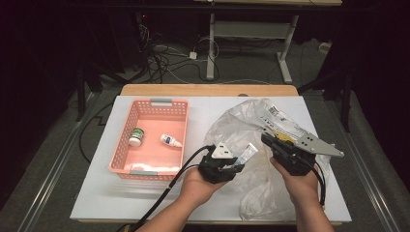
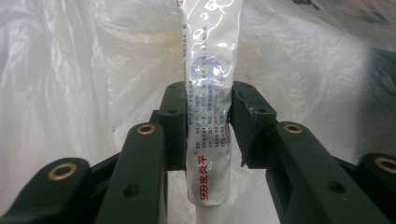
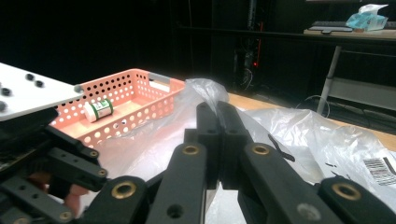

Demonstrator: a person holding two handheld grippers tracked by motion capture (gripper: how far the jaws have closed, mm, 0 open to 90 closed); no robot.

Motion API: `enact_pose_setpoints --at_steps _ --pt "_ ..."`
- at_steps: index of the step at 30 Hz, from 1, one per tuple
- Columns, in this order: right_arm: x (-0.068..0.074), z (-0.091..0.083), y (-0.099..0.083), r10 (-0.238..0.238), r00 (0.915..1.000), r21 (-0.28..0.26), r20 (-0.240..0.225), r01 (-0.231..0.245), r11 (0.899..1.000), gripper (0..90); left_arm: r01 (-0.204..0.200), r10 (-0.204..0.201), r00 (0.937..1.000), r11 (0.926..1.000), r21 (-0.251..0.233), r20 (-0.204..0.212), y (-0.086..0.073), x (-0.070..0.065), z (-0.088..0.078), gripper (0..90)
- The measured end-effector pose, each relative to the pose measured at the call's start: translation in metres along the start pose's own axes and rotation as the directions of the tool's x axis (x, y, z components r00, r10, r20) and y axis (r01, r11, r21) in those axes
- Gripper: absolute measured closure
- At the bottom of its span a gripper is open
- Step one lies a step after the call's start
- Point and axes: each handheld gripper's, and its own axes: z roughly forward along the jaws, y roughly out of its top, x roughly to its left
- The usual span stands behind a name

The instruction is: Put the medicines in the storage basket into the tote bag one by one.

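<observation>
the left tool (image 1: 238, 164) pinched a white tube (image 2: 208, 116) just outside the plastic bag (image 1: 251, 135), whose edge the right tool (image 3: 218, 109) clamped; two items already lay in the pink basket (image 1: 145, 108), the tube not yet.

left gripper (image 1: 237, 163): black body, grey 3-cornered plate on top with small dark holes
left gripper cable (image 1: 167, 188): thick, black, trailing from the gripper's body
left gripper jaws: 2 black linkage arms with brass-ringed pivots and dark screw heads
right gripper (image 1: 269, 140): black body, grey 3-cornered plate with dark holes
right gripper cable (image 1: 321, 186): thin, black
right gripper jaws: black, brass rings at the pivots
forearms: bare, no sleeves in view
</observation>
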Motion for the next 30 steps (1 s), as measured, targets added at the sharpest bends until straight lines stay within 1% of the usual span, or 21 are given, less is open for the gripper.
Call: enact_pose_setpoints --at_steps 6,9,11,14,17,19,22,23,25,30 --pt "0.001 0.001 0.000 0.002 1.0000 0.001 0.001 -0.002 1.000 90.0 0.000 0.000 0.9999 1.0000 0.002 -0.016 0.007 0.001 0.013 66.3" --pt "0.000 0.000 0.000 0.005 1.0000 -0.002 -0.002 -0.005 1.000 90.0 -0.003 0.003 0.9994 1.0000 0.009 -0.035 0.010 0.004 0.019 66.4" --pt "0.000 0.000 0.000 0.005 1.0000 -0.004 -0.003 -0.005 1.000 90.0 -0.006 0.007 0.9984 0.9999 0.013 -0.056 0.011 0.007 0.024 66.4" --pt "0.000 0.000 0.000 0.009 1.0000 -0.007 -0.002 -0.009 1.000 90.0 0.004 -0.003 0.9974 0.9997 0.024 -0.072 0.012 0.013 0.031 66.3" --pt "-0.001 0.000 0.000 0.011 0.9999 -0.004 -0.003 -0.011 1.000 90.0 0.013 -0.011 0.9973 0.9995 0.029 -0.073 0.012 0.017 0.039 66.3" --pt "-0.001 0.000 0.000 0.010 0.9999 -0.005 -0.006 -0.010 1.000 90.0 0.012 -0.009 0.9966 0.9993 0.037 -0.082 0.011 0.018 0.044 66.2" --pt "-0.001 0.001 -0.002 0.023 0.9997 -0.001 -0.007 -0.023 1.000 90.0 0.012 -0.008 0.9963 0.9989 0.047 -0.085 0.009 0.018 0.051 66.2" --pt "-0.001 0.002 -0.002 0.019 0.9998 0.000 -0.009 -0.019 1.000 90.0 0.013 -0.008 0.9960 0.9988 0.047 -0.089 0.008 0.018 0.054 66.2" --pt "-0.002 0.003 -0.003 0.016 0.9998 0.005 -0.011 -0.016 1.000 90.0 0.017 -0.013 0.9966 0.9986 0.051 -0.081 0.006 0.018 0.058 66.1" --pt "-0.002 0.004 -0.004 0.023 0.9997 0.009 -0.012 -0.023 1.000 90.0 0.004 0.002 0.9950 0.9981 0.062 -0.099 0.004 0.016 0.068 66.1"
